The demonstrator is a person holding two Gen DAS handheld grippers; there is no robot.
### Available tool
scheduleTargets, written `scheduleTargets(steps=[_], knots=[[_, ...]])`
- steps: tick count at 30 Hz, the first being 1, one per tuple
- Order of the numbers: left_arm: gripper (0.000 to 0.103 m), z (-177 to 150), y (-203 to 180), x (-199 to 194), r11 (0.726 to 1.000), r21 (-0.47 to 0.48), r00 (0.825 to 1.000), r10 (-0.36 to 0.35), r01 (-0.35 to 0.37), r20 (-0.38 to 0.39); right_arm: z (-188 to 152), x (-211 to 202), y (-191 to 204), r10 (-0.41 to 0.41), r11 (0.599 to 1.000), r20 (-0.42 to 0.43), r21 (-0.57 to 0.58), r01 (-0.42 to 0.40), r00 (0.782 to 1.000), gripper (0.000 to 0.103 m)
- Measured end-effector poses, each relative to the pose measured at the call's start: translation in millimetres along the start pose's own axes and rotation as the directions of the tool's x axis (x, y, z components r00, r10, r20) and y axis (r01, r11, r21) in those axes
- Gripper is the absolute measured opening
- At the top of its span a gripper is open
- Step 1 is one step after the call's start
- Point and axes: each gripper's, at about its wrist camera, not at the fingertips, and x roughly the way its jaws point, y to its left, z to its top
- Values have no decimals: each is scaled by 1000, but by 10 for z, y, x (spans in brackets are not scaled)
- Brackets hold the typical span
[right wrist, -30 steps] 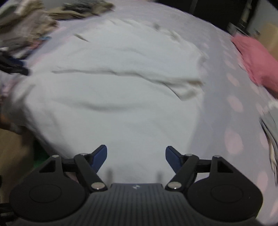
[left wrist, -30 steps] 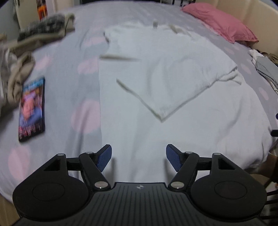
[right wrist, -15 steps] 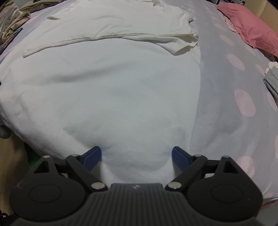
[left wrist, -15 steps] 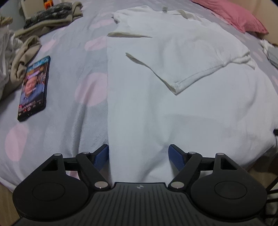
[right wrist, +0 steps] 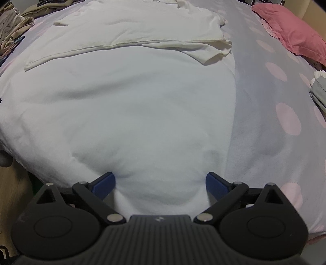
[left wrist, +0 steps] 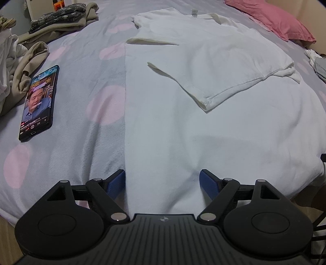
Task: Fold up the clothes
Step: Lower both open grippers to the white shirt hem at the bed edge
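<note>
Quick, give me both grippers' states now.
Left gripper: open, at the shirt hem, holding nothing.
Right gripper: open, at the shirt hem, holding nothing.

A T-shirt (left wrist: 203, 122) lies flat on the bed (left wrist: 81, 81) (both sleeves folded in over its body). A phone (left wrist: 38, 104) lies left of it, crumpled clothes (left wrist: 61, 18) behind the phone, a pillow (left wrist: 281, 20) far right.

Both claws (jaws apart) have dropped to the white shirt's (left wrist: 203, 126) hem.
</note>
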Motion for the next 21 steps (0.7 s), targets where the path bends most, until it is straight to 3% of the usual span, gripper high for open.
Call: scheduleTargets(steps=[5,10,14,17,21], knots=[[79,-16,10,-1,1000,-2,1000,-4,4,5,35,-150,26,8,999,-32,-41,-10,999,88],[83,-25,-25,11,1000,11,1000,13,-13,17,89,-425,110,-18,995,31,-99,21,999,88],[83,-50,-14,10,1000,5,999,9,-9,33,35,-333,47,0,999,2,-47,0,1000,88],[83,-62,-11,6,1000,0,999,7,-7,38,-23,-223,-35,3,1000,-29,-12,-3,1000,82],[80,-42,10,-15,1000,-1,1000,-4,4,24,-60,-229,-114,8,999,-20,45,-7,1000,81]])
